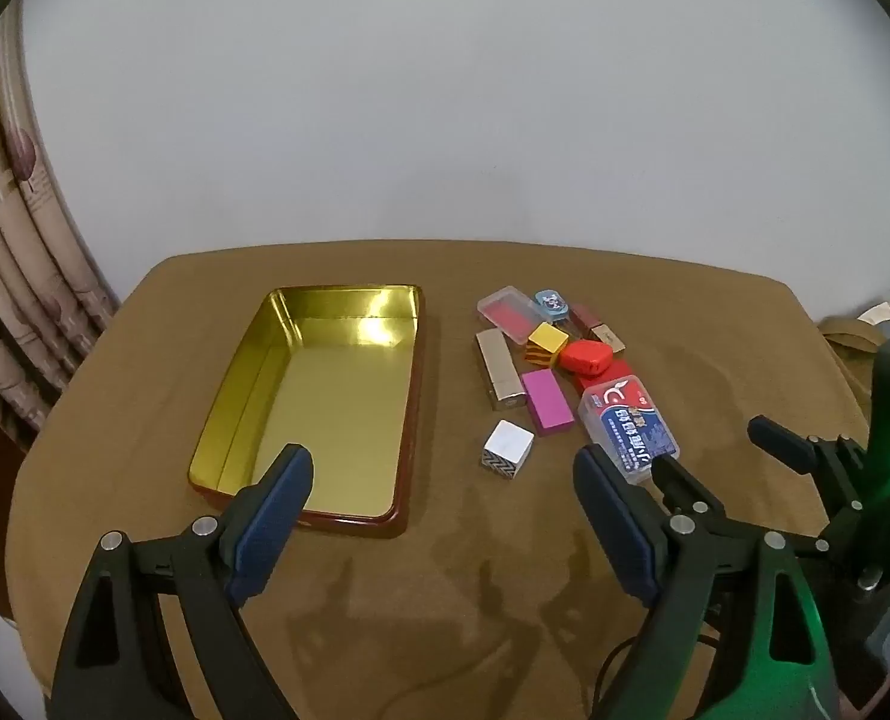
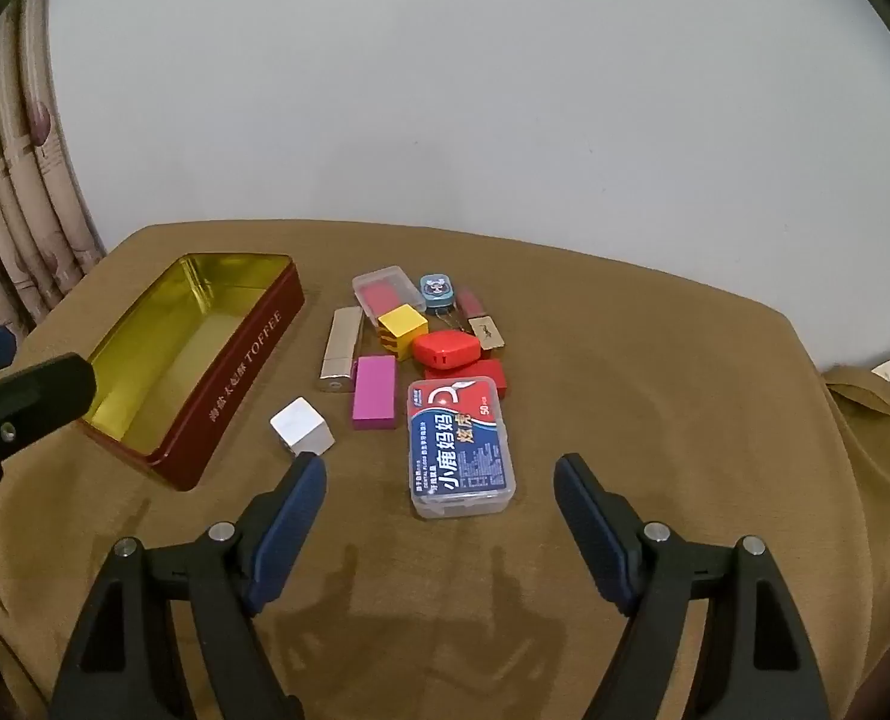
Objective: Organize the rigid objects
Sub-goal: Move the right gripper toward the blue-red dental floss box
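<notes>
An open red toffee tin (image 1: 411,408) (image 2: 246,360) with a gold inside lies empty on the left of the brown table. To its right sits a cluster of small rigid objects: a silver cube (image 1: 506,450) (image 2: 300,426), a magenta block (image 1: 547,402) (image 2: 374,391), a gold bar (image 1: 497,367) (image 2: 342,348), a yellow cube (image 1: 547,341) (image 2: 402,327), a red case (image 1: 589,357) (image 2: 448,349) and a clear floss box (image 1: 628,426) (image 2: 460,447). My left gripper (image 1: 445,474) hangs open near the tin's front edge. My right gripper (image 2: 441,480) (image 1: 709,456) is open over the floss box, not touching it.
Behind the cluster lie a clear box with red contents (image 1: 508,311), a small blue tin (image 1: 550,302) and a small brown-gold piece (image 1: 607,339). A flat red box (image 2: 475,375) sits under the floss box's far end. A curtain (image 1: 18,276) hangs at left; a plain wall stands behind.
</notes>
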A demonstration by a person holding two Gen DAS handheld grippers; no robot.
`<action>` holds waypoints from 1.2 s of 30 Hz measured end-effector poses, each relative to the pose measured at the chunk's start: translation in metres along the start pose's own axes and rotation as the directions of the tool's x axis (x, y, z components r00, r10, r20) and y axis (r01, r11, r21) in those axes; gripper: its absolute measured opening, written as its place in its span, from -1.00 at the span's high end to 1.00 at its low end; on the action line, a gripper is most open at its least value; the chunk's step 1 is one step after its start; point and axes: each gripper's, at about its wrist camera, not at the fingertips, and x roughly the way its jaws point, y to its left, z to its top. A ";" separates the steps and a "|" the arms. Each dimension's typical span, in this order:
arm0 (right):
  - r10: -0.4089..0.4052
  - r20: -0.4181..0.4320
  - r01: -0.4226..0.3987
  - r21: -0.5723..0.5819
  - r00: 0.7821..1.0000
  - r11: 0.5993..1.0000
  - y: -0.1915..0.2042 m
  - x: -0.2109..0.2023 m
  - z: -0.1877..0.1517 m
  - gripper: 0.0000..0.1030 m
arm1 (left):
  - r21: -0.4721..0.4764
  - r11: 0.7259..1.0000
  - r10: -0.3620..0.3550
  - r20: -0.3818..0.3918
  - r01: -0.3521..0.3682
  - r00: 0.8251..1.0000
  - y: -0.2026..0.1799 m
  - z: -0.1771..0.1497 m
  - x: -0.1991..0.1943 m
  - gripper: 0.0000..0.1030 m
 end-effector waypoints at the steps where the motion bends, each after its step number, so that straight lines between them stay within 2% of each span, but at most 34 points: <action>1: -0.002 0.001 0.002 -0.001 1.000 1.000 0.000 0.000 0.000 -0.57 | 0.002 1.000 -0.001 0.001 0.001 1.000 0.000 0.000 0.000 -0.68; 25: 0.004 -0.023 -0.004 -0.003 1.000 1.000 -0.002 0.015 -0.005 -0.57 | 0.013 1.000 0.000 -0.042 0.000 0.999 0.004 -0.002 0.013 -0.68; 36: -0.035 -0.090 0.034 -0.016 0.995 0.999 -0.014 0.056 -0.017 -0.57 | 0.010 1.000 0.012 -0.091 -0.011 0.996 0.012 -0.013 0.037 -0.68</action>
